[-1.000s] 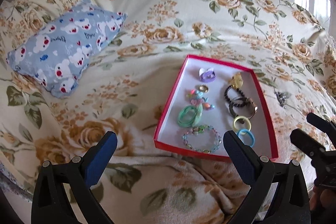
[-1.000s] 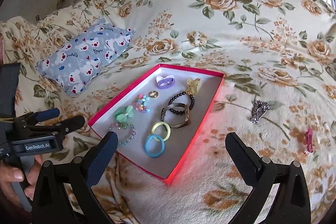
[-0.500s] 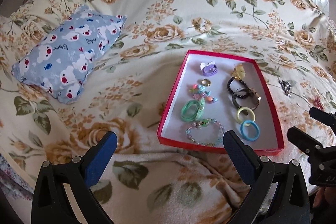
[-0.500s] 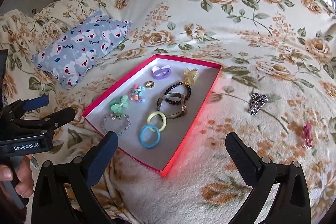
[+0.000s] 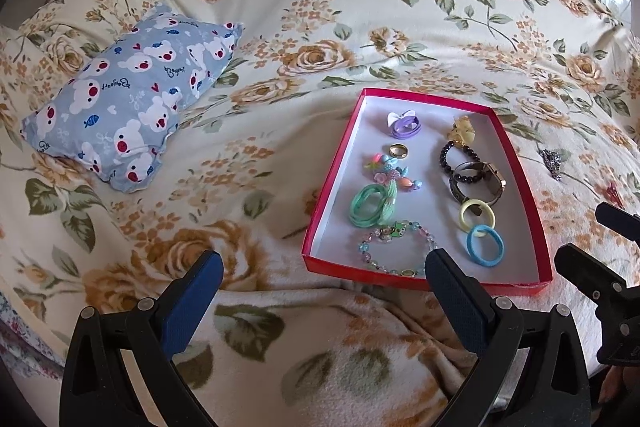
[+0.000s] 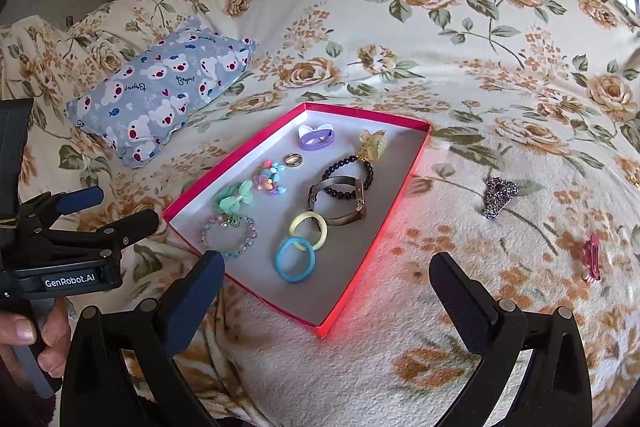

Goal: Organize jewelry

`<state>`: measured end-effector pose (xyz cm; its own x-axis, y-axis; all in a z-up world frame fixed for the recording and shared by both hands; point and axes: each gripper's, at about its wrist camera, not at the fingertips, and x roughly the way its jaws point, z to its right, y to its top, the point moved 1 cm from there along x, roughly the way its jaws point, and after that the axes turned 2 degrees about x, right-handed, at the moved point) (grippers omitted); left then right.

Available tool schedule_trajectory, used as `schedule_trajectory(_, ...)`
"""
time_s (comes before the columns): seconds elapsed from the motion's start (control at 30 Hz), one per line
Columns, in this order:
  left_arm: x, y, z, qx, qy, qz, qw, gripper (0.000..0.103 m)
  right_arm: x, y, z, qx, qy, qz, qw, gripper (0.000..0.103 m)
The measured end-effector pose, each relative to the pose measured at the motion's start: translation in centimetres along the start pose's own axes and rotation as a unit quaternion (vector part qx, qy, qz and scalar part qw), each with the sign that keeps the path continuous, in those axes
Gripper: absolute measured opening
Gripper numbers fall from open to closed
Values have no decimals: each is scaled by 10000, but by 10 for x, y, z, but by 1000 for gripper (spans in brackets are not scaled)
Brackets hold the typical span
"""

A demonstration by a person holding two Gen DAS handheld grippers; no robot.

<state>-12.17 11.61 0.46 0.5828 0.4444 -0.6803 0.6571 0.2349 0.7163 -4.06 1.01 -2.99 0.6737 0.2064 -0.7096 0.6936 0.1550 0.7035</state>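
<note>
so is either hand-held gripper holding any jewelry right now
No. The left hand-held gripper and the right hand-held gripper are both open and empty above the floral blanket, near the red box.

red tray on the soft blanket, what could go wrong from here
1. The red tray sits on a rumpled blanket; pressing its rim might tip it and jumble the sorted pieces.
2. The silver chain and pink clip lie loose on fuzzy fabric and could snag or slip from the open right gripper.
</note>
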Motion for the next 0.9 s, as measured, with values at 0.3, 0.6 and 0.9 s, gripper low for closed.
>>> schedule_trajectory(0.3, 2, 0, 1, -8, -55, 0, 10000, 102, 1, 0, 1, 16, 1, 49, 10000, 103)
schedule_trajectory(0.6, 4, 1, 1, -2, -92, 7, 10000, 102, 1, 0, 2, 23, 7, 41, 10000, 103)
schedule_trajectory(0.9, 0, 0, 5, 28, -103, 82, 9999, 102, -1, 2, 0, -1, 16, 125, 9999, 103)
